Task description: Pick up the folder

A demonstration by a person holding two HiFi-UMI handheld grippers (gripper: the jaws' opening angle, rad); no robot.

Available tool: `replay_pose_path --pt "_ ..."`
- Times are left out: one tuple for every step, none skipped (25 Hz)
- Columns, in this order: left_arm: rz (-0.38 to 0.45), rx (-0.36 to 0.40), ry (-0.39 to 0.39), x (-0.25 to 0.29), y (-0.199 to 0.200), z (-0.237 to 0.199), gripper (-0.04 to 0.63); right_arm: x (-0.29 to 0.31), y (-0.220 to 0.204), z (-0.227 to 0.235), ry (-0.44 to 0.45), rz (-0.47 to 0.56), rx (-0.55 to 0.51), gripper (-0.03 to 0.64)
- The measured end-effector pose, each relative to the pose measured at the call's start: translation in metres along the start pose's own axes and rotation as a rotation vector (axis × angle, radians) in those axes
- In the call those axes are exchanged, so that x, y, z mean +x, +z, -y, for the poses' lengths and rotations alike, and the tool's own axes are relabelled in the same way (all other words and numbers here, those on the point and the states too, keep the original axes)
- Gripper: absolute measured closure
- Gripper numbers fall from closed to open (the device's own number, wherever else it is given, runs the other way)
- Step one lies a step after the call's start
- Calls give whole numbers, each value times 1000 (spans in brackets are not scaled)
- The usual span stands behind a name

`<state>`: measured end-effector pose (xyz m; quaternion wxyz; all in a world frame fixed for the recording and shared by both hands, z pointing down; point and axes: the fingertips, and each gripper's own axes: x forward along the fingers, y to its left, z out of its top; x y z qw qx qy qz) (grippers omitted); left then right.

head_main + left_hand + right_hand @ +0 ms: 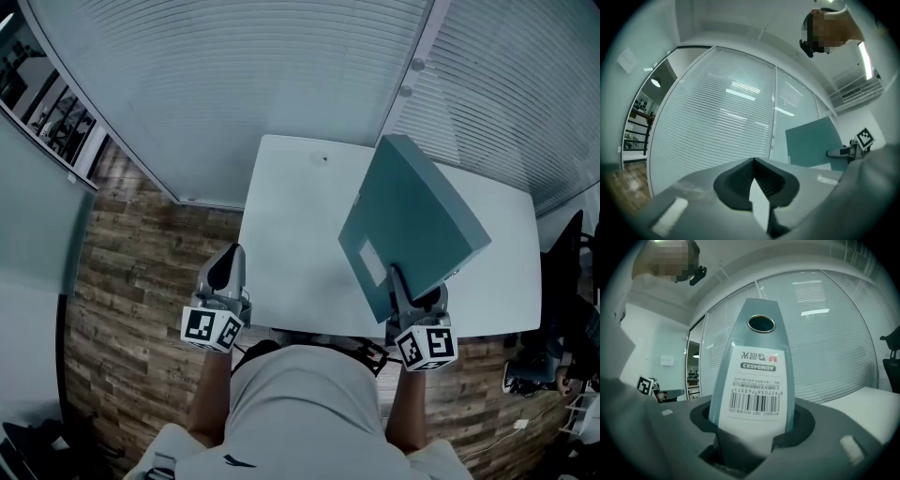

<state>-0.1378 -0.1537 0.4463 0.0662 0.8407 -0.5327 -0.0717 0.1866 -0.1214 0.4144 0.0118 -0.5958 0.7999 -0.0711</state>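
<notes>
The teal folder (412, 220) stands tilted over the right half of the white table (291, 234). My right gripper (412, 292) is shut on the near end of its spine. In the right gripper view the spine (757, 376), with a finger hole and a barcode label, fills the space between the jaws of the right gripper (752, 427). My left gripper (230, 258) hovers at the table's front left edge, shut and empty. In the left gripper view the left gripper (754, 161) has its jaws together, and the folder (813, 145) shows off to the right with the right gripper (843, 151) on it.
A glass wall with blinds (234, 84) runs behind the table. Wooden floor (131, 281) lies to the left. A dark office chair (567, 253) stands past the table's right end. The person's torso (300, 412) is close to the front edge.
</notes>
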Motion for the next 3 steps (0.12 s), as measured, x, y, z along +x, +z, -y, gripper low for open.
replay_pose_path --pt "-1 1 -3 1 0 0 592 2 0 -1 3 1 5 325" --pt "-2 2 -5 2 -1 1 592 3 0 -1 5 2 11 325" --pt "-3 1 -7 2 -1 1 592 5 0 -2 8 3 16 325"
